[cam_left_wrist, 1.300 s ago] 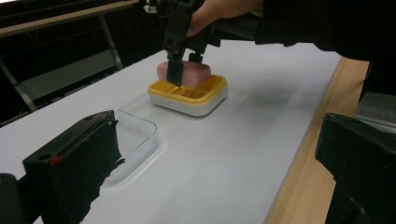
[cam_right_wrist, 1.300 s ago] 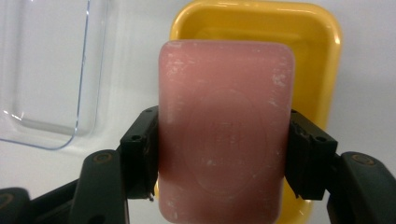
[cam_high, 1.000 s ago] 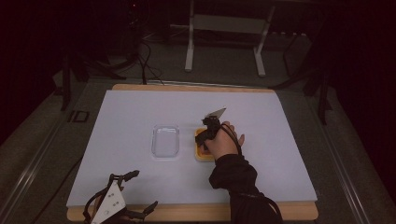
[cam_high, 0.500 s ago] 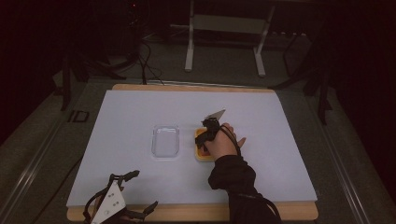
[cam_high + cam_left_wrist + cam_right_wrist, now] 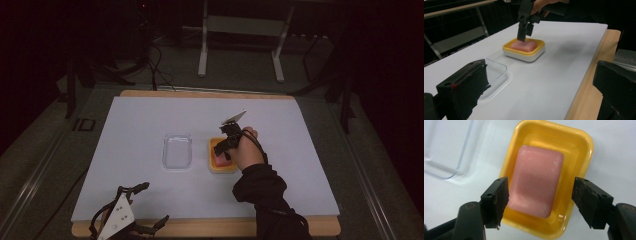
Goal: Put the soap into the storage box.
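The right gripper hangs just above the pink soap, which lies flat in the yellow dish near the middle of the white mat. Its jaws have just been opening and now stand apart on either side of the soap, touching nothing. A clear lid lies just beside the dish. The left gripper rests at the mat's near edge, well apart from the dish, its jaws spread wide, as far as the dim high view lets me judge.

Dim room, metal stand behind table
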### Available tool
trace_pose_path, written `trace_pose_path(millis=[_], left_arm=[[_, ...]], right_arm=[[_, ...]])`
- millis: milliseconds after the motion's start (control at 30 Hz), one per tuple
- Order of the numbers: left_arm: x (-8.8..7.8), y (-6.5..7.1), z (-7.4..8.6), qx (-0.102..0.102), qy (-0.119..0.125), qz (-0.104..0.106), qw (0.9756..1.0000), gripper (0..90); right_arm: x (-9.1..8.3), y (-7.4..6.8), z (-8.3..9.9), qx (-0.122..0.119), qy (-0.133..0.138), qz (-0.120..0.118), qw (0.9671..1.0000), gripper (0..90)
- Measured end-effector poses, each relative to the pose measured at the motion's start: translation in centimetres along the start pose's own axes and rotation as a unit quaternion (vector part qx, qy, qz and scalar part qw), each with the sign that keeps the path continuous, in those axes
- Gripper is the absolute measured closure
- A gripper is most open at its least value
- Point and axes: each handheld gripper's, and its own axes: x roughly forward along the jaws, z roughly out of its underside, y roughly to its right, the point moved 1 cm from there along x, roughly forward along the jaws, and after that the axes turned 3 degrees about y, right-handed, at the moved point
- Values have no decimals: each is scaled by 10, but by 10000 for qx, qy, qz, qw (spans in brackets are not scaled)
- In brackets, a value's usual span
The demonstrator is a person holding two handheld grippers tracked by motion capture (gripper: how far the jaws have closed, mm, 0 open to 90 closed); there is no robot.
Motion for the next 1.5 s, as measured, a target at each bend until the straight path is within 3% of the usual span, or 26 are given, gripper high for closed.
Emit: trace_pose_path(millis=[100, 133, 267, 333, 400, 533, 633, 733, 833, 900, 1033, 1200, 1333, 1500], left_arm=[[0, 0, 0, 4, -13, -10, 10000, 5], [1, 0, 0, 4, -9, -9, 10000, 5], [1, 0, 1, 1, -29, -5, 10000, 5], [1, 0, 1, -1, -22, -5, 10000, 5], [2, 0, 1, -5, -27, -3, 10000, 5], [2, 0, 1, 2, -29, -2, 10000, 5], [2, 0, 1, 0, -32, -5, 10000, 5], [2, 0, 1, 4, -35, 1, 10000, 5], [2, 0, 1, 18, -44, 12, 10000, 5], [2, 0, 1, 17, -41, 8, 10000, 5], [2, 0, 1, 22, -48, 4, 10000, 5], [2, 0, 1, 24, -52, 3, 10000, 5], [2, 1, 1, 29, -59, -2, 10000, 5], [3, 1, 1, 30, -78, -8, 10000, 5]], right_arm=[[-10, 6, 5, -161, 149, -246, 9995, 286], [-16, 9, 8, -390, 187, -360, 9984, 279], [-23, 13, 14, -674, 138, -490, 9964, 269], [-25, 14, 16, -685, 131, -493, 9963, 269], [-34, 18, 25, -940, 287, -614, 9933, 264], [-39, 19, 29, -1046, 411, -646, 9916, 264], [-50, 24, 40, -1255, 672, -781, 9867, 270], [-54, 28, 46, -1239, 749, -822, 9860, 273], [-62, 35, 59, -1332, 950, -942, 9820, 272], [-64, 39, 64, -1280, 1021, -993, 9815, 273], [-71, 53, 77, -1232, 1417, -903, 9781, 270], [-77, 69, 93, -1227, 1631, -850, 9752, 264], [-77, 74, 100, -1254, 1643, -810, 9750, 265], [-69, 90, 121, -1180, 1660, -838, 9755, 265]])
